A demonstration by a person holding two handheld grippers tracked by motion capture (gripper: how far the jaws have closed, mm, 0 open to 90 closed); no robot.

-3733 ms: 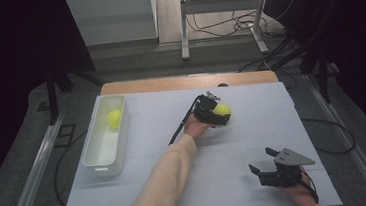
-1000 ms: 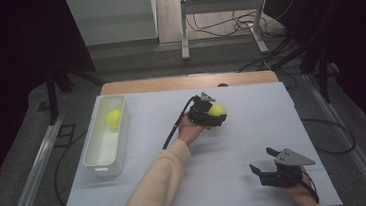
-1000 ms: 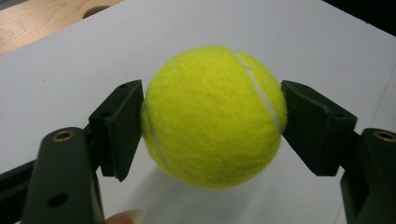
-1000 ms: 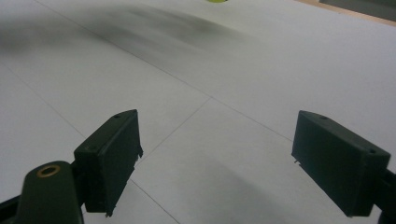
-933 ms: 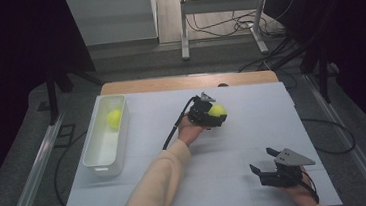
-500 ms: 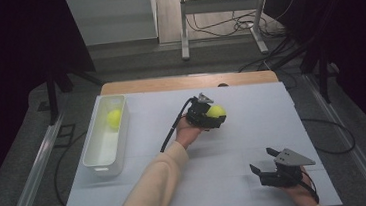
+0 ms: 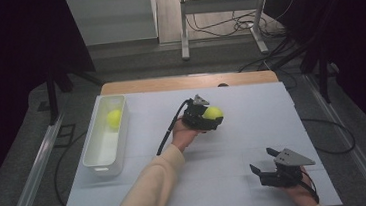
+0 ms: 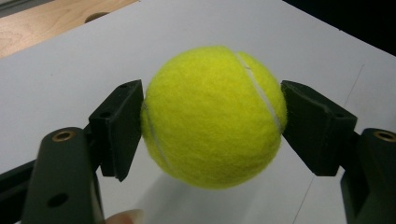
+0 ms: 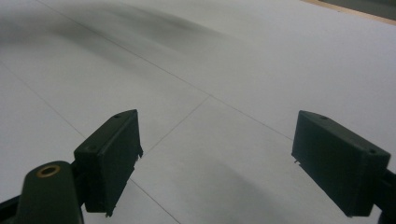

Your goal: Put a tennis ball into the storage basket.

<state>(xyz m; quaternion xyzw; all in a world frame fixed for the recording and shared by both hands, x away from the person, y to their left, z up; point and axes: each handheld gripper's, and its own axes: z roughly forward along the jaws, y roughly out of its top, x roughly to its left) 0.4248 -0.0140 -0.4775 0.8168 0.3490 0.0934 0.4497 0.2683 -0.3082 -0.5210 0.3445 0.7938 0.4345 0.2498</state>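
Jaws of my left gripper (image 8: 212, 116) clamp the fuzzy yellow tennis ball (image 8: 214, 115) above the white table (image 7: 253, 127); my right gripper (image 9: 215, 163) rests near the table's front edge, jaws wide apart.

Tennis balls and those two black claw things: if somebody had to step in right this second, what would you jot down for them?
Left gripper: shut on a tennis ball, both pads pressed to its sides, held above the white table near its middle.
Right gripper: open, nothing between the jaws, resting near the table's front right corner.
White bin: at the table's left side, with a second tennis ball already in it.
Done: one ball binned, the other gripped.
Left, most likely: carry the held ball over to the bin and open the jaws above it.
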